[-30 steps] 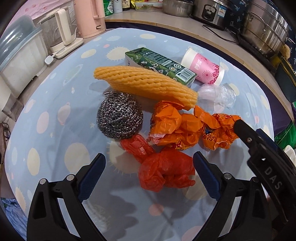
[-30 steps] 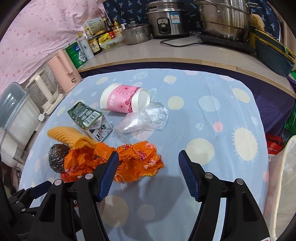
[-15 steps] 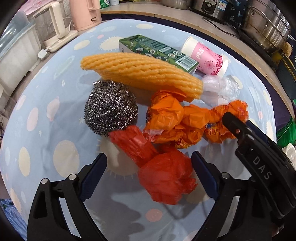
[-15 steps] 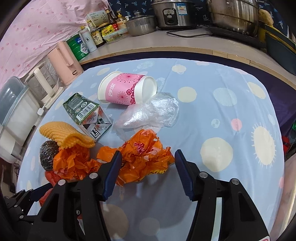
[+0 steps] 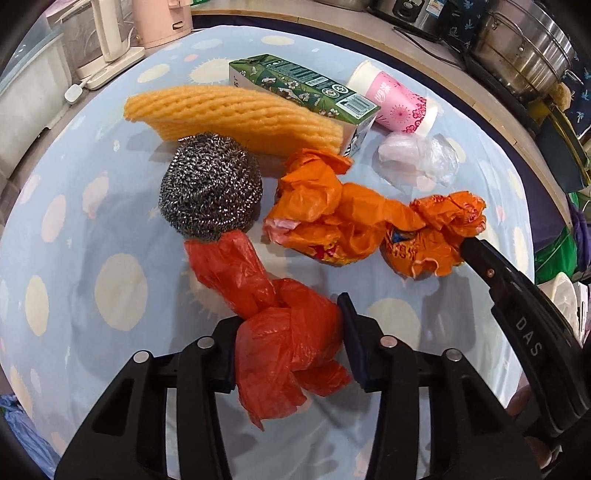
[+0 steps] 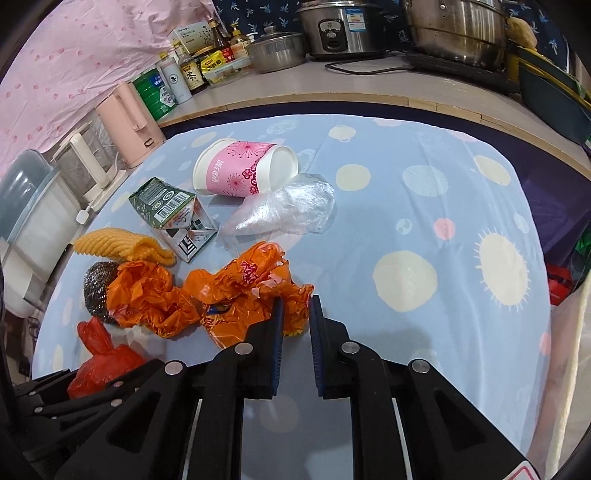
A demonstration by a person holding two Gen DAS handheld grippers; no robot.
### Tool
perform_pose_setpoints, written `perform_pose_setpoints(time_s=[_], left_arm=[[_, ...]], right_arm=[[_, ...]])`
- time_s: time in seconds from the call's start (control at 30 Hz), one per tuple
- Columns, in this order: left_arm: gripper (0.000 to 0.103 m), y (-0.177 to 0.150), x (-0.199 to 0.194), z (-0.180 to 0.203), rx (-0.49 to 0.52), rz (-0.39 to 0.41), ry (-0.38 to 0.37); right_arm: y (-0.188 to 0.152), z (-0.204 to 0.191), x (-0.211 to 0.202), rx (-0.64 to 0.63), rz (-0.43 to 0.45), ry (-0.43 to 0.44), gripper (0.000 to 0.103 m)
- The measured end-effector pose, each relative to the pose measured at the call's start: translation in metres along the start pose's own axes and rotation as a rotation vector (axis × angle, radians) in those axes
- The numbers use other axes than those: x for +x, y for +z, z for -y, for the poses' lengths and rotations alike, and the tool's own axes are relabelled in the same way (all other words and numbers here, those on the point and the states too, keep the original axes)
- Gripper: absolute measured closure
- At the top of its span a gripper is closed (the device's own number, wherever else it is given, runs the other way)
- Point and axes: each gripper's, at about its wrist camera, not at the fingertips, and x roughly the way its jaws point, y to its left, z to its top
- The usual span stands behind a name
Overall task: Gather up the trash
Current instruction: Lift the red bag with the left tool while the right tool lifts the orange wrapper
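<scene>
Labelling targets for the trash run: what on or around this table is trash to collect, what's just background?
Trash:
red bag
orange bag
clear plastic bag
pink paper cup
green carton
yellow foam net
steel scourer, probably

Background:
pink kettle
rice cooker
steel pot
bottles

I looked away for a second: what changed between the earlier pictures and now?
Both tools' jaws are closing: the left tool on the red bag, the right tool on the edge of the orange bag. The scourer, carton, cup and clear bag stayed put.
</scene>
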Motion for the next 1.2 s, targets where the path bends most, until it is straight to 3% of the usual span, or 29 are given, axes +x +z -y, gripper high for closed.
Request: perform_pose_setpoints(time_s=[0.6,1.2], left_arm=[[0.063,-0.019,-0.069,0.057,0.158,0.145,-0.009],[0.063,-0.054,-0.095,0.173,0.383,0.196,-0.074]], right_arm=[[-0.019,0.050,-0.112,0.092,0.178,-0.062,0.090],[-0.050,0.146,-0.183,0.268,0.293,-0.167,0.090]])
